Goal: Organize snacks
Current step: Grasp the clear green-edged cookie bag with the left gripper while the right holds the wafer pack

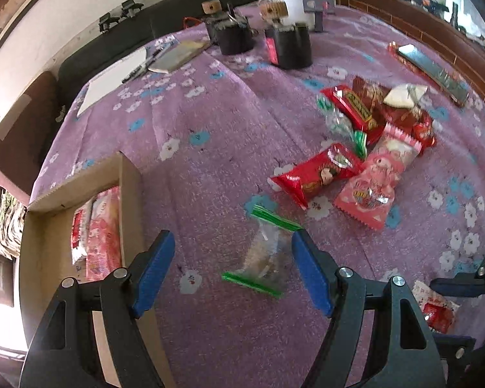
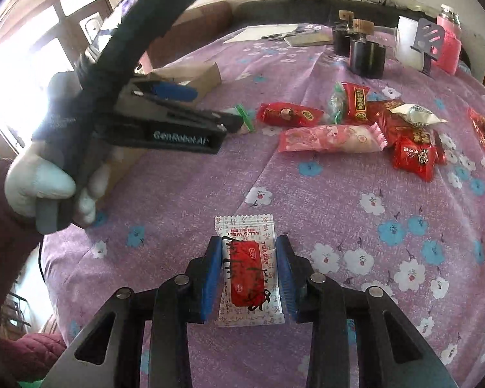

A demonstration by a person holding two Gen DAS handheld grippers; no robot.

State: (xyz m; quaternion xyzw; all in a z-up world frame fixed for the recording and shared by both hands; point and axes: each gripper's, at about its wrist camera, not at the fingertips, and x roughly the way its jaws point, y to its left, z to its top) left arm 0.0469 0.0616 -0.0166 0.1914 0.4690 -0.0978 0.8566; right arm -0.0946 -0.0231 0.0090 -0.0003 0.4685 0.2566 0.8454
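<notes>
Hovering spread-jawed, the left gripper (image 1: 232, 271) straddles a green-sealed bag (image 1: 264, 257) beside the box (image 1: 131, 200), probably to lift it in. Further right, the right gripper (image 2: 249, 278) pinches a white-red packet (image 2: 248, 271) by its sides on the cloth (image 2: 339, 200).

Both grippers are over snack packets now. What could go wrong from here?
1. The left gripper stands wide over the clear green-edged packet; the packet lies off-centre, by one pad, so closing may push it aside.
2. The right gripper straddles the flat red-and-white sachet; pads may slide over it or catch the cloth.
</notes>
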